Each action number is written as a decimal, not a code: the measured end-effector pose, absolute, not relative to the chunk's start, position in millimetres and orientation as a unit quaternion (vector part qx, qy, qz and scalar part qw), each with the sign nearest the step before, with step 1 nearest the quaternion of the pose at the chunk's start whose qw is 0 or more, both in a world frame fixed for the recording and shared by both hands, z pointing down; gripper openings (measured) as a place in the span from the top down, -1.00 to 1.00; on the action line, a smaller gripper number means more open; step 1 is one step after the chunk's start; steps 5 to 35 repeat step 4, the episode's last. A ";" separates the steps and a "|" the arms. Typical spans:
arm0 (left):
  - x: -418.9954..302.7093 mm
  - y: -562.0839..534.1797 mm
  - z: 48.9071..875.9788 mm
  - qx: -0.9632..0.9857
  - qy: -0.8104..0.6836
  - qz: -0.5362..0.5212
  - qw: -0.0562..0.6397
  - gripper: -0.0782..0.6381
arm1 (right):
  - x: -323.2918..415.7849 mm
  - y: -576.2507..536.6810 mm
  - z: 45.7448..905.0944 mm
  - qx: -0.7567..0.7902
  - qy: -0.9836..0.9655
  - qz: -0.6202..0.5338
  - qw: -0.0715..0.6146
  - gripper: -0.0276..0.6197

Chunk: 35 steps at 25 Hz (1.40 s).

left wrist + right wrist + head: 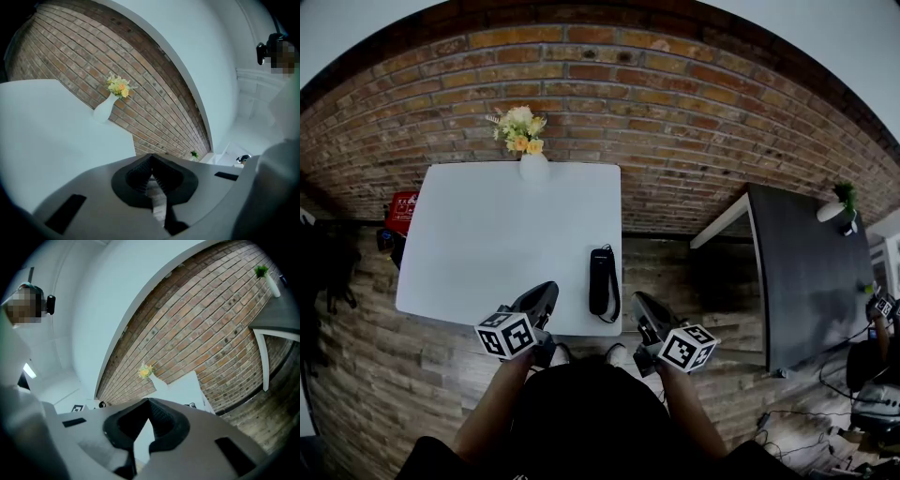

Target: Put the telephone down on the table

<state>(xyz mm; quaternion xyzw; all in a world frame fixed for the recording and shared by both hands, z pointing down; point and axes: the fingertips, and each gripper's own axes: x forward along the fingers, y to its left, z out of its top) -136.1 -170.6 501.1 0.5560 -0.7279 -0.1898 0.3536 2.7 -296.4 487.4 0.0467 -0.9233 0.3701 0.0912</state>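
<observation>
Head view: black corded telephone handset (pixel 601 279) flat on white square bench (pixel 487 234), near right front edge | left gripper (pixel 546 292), right gripper (pixel 641 302): jaws together, empty, just short of it | step: put-down, judged complete | next: probably only drawing back without nudging it

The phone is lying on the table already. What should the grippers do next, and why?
Probably just draw both back and rest. The telephone already lies flat on the white table, near its right edge, and the left gripper and right gripper are both shut and empty, so nothing seems left to put down.
</observation>
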 end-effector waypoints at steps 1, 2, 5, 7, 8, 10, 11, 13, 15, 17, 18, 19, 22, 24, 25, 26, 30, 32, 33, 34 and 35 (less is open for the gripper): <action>-135.4 -170.5 501.9 0.556 -0.727 -0.190 0.354 0.74 | 3.3 -296.8 487.8 0.047 -0.924 0.369 0.091 0.85; -134.8 -170.4 502.6 0.556 -0.727 -0.190 0.355 0.74 | 3.8 -297.3 488.2 0.047 -0.924 0.369 0.091 0.85; -134.0 -170.1 504.1 0.555 -0.728 -0.190 0.356 0.74 | 4.5 -298.1 488.7 0.047 -0.924 0.368 0.092 0.85; -134.0 -170.1 504.1 0.555 -0.728 -0.190 0.356 0.74 | 4.5 -298.1 488.7 0.047 -0.924 0.368 0.092 0.85; -134.0 -170.1 504.1 0.555 -0.728 -0.190 0.356 0.74 | 4.5 -298.1 488.7 0.047 -0.924 0.368 0.092 0.85; -134.0 -170.1 504.1 0.555 -0.728 -0.190 0.356 0.74 | 4.5 -298.1 488.7 0.047 -0.924 0.368 0.092 0.85; -134.0 -170.1 504.1 0.555 -0.728 -0.190 0.356 0.74 | 4.5 -298.1 488.7 0.047 -0.924 0.368 0.092 0.85; -134.0 -170.1 504.1 0.555 -0.728 -0.190 0.356 0.74 | 4.5 -298.1 488.7 0.047 -0.924 0.368 0.092 0.85; -134.0 -170.1 504.1 0.555 -0.728 -0.190 0.356 0.74 | 4.5 -298.1 488.7 0.047 -0.924 0.368 0.092 0.85; -134.0 -170.1 504.1 0.555 -0.728 -0.190 0.356 0.74 | 4.5 -298.1 488.7 0.047 -0.924 0.368 0.092 0.85; -134.0 -170.1 504.1 0.555 -0.728 -0.190 0.356 0.74 | 4.5 -298.1 488.7 0.047 -0.924 0.368 0.092 0.85; -134.0 -170.1 504.1 0.555 -0.728 -0.190 0.356 0.74 | 4.5 -298.1 488.7 0.047 -0.924 0.368 0.092 0.85; -134.0 -170.1 504.1 0.555 -0.728 -0.190 0.356 0.74 | 4.5 -298.1 488.7 0.047 -0.924 0.368 0.092 0.85; -134.0 -170.1 504.1 0.555 -0.728 -0.190 0.356 0.74 | 4.5 -298.1 488.7 0.047 -0.924 0.368 0.092 0.85; -134.0 -170.1 504.1 0.555 -0.728 -0.190 0.356 0.74 | 4.5 -298.1 488.7 0.047 -0.924 0.368 0.092 0.85; -134.0 -170.1 504.1 0.555 -0.728 -0.190 0.356 0.74 | 4.5 -298.1 488.7 0.047 -0.924 0.368 0.092 0.85; -134.0 -170.1 504.1 0.555 -0.728 -0.190 0.356 0.74 | 4.5 -298.1 488.7 0.047 -0.924 0.368 0.092 0.85; -134.0 -170.1 504.1 0.555 -0.728 -0.190 0.356 0.74 | 4.5 -298.1 488.7 0.047 -0.924 0.368 0.092 0.85; -134.0 -170.1 504.1 0.555 -0.728 -0.190 0.356 0.74 | 4.5 -298.1 488.7 0.047 -0.924 0.368 0.092 0.85; -134.0 -170.1 504.1 0.555 -0.728 -0.190 0.356 0.74 | 4.5 -298.1 488.7 0.047 -0.924 0.368 0.092 0.85; -134.0 -170.1 504.1 0.555 -0.728 -0.190 0.356 0.74 | 4.5 -298.1 488.7 0.047 -0.924 0.368 0.092 0.85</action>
